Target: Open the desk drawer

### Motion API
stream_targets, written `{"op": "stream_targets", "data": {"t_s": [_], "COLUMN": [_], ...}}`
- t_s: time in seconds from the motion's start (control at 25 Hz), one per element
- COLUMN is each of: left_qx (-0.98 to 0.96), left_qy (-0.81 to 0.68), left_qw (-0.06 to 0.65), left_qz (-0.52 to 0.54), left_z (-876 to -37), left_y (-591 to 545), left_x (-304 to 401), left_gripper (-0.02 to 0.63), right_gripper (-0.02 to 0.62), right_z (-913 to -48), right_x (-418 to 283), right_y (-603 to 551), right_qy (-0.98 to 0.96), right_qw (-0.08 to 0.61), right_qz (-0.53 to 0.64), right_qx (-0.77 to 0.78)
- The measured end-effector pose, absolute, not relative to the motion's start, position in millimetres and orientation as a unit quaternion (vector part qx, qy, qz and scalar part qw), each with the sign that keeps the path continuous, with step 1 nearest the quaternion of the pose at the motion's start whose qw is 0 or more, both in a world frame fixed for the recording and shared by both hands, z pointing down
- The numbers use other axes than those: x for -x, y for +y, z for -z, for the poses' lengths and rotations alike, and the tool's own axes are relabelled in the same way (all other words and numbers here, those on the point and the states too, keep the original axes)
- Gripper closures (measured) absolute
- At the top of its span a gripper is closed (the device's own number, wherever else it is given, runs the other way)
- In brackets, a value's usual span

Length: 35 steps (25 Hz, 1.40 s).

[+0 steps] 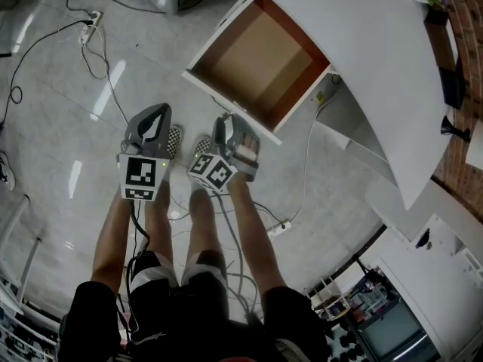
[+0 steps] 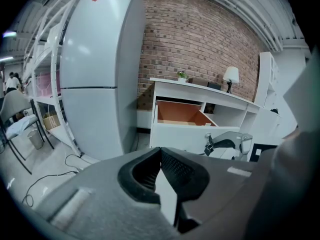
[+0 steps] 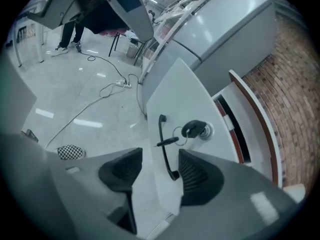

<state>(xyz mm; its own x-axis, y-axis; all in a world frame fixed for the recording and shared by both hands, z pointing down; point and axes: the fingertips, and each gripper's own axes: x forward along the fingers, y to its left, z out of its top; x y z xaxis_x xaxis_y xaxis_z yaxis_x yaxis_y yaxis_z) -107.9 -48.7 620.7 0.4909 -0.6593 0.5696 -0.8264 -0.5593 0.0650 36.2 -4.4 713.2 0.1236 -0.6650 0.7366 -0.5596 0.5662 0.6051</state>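
Already the drawer [image 1: 260, 59] is pulled well out from under the table [image 1: 362, 59] edge.
Its handle [image 3: 164, 144] is seen between the spread jaws of the right gripper [image 3: 156, 173], ungripped; the left gripper [image 2: 161, 173] is clenched on nothing. Little is judged left.

I see the drawer [image 1: 256, 55] white outside and orange-brown inside, with its handle [image 3: 165, 134] black against the white front. My right gripper [image 3: 160, 154] is grey with black ribbed fingers [image 3: 199, 176]. The shoes [image 1: 174, 140] are black-and-white checkered, and the wall [image 2: 200, 44] is red-brown brick.
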Motion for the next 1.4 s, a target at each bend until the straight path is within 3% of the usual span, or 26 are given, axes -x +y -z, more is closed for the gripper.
{"op": "stream_targets", "data": {"t_s": [0.12, 0.88, 1.4], "left_qx": [-0.848, -0.865, -0.887], "left_qy": [-0.436, -0.430, -0.415], "left_qw": [0.165, 0.112, 0.045], "left_qz": [-0.251, -0.231, -0.196], "left_z": [-615.6, -492.5, -373.3], "left_y": [-44.7, -51.8, -58.6], "left_x": [105.2, 60.8, 6.8], "left_gripper": [0.595, 0.595, 0.595], "right_gripper": [0.342, 0.342, 0.344], "right_z": [-704.6, -566.7, -406.5], "right_x": [-36.3, -67.8, -149.5], "right_y": [1.9, 5.6, -23.1], "right_qy": [-0.660, -0.683, -0.681], "right_qw": [0.579, 0.534, 0.375], "right_qz": [0.052, 0.045, -0.021], "right_qx": [-0.476, -0.497, -0.629]}}
